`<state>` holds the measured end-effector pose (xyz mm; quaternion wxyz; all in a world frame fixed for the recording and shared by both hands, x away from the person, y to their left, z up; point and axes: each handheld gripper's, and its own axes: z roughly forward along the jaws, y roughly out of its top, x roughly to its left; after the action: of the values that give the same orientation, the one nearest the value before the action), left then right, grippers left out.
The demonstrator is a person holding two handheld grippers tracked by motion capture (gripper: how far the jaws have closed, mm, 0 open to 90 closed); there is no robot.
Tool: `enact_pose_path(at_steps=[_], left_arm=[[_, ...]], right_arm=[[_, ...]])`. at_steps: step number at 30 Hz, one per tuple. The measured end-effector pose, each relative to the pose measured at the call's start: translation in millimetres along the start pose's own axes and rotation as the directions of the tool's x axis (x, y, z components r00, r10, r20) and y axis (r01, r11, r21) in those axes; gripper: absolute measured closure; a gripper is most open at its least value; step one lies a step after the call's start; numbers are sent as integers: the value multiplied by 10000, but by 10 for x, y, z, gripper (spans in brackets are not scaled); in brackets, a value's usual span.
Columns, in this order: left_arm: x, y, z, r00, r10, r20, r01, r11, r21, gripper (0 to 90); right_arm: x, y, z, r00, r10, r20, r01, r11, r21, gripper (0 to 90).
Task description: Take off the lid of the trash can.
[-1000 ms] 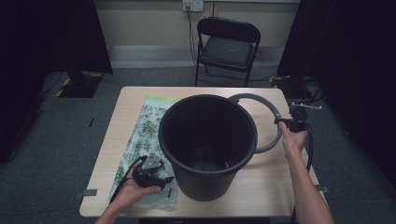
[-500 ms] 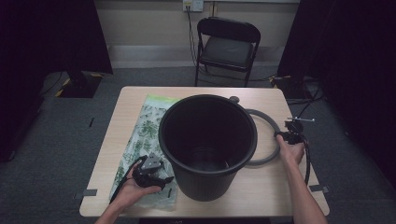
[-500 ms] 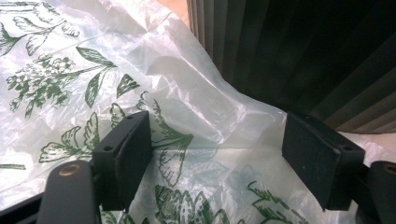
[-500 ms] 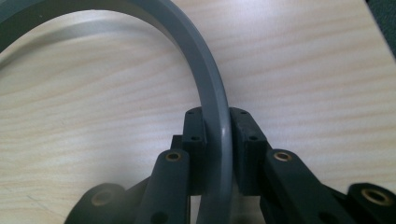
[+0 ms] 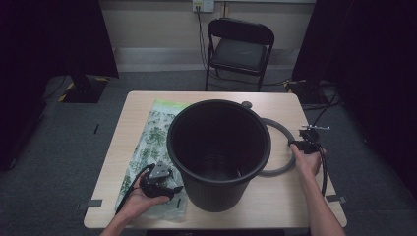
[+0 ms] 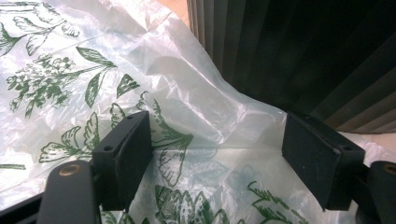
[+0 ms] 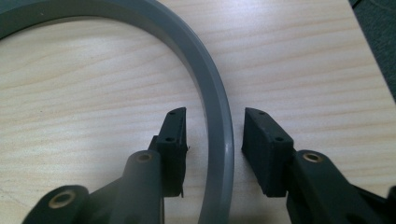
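Bucket, black, upright at table centre; grey ring flat on wood at bucket's 3 o'clock, partly hidden behind it; leaf-print plastic bag spread at bucket's 9 o'clock, one edge against bucket wall. Right gripper at ring's 3 o'clock edge, jaws parted to either side of ring band, small gaps both sides, not clamped. Left gripper over bag at bucket's 8 o'clock, jaws wide apart, nothing held

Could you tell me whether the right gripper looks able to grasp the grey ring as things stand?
Probably yes: the right gripper is open with its jaws astride the grey ring, which lies flat on the table, and nothing sits between them.
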<state>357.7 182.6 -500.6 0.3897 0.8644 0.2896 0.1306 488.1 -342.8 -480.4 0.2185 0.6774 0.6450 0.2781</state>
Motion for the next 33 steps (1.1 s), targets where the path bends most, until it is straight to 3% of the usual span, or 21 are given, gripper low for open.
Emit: enact_pose_path(at_steps=[6,7,14,18,20,22,28,30,31,32,33], left_arm=[[0,0,0,10000,2,1,-2,10000,3,239],[0,0,0,10000,-1,-1,1,10000,1,238],[-2,5,-2,10000,19,27,-19,10000,26,239],[1,16,-41,9992,-247,301,240,9994,245,245],[15,22,-84,9987,-291,422,290,9996,27,251],[35,29,-157,9987,-426,294,434,9987,-283,251],[181,-5,-382,9964,-804,-262,781,9940,-771,252],[240,-40,-440,9939,-953,-557,896,9913,-964,252],[282,-58,-473,9934,-898,-713,830,9922,-932,252],[282,-58,-473,9934,-898,-713,830,9922,-932,252],[345,-95,-523,9880,-1252,-904,1159,9881,-1013,250]], right_arm=[[82,-6,-75,9984,-571,-28,570,9980,-290,560],[131,0,-134,9956,-932,122,937,9943,-507,557],[294,-32,-357,9831,-1687,-711,1619,9825,-926,518],[492,-172,-577,9552,-2464,-1642,2276,9657,-1253,509],[571,-250,-657,9388,-2871,-1901,2652,9550,-1326,510],[635,-350,-730,9165,-3171,-2440,2916,9469,-1355,501],[779,-661,-914,8639,-4021,-3033,3687,9151,-1631,509],[825,-782,-929,8367,-4212,-3499,3840,9069,-1736,506],[862,-844,-927,8223,-4480,-3509,4155,8940,-1678,506],[862,-844,-927,8223,-4480,-3509,4155,8940,-1678,506],[940,-933,-921,7945,-4841,-3666,4599,8739,-1573,505]])
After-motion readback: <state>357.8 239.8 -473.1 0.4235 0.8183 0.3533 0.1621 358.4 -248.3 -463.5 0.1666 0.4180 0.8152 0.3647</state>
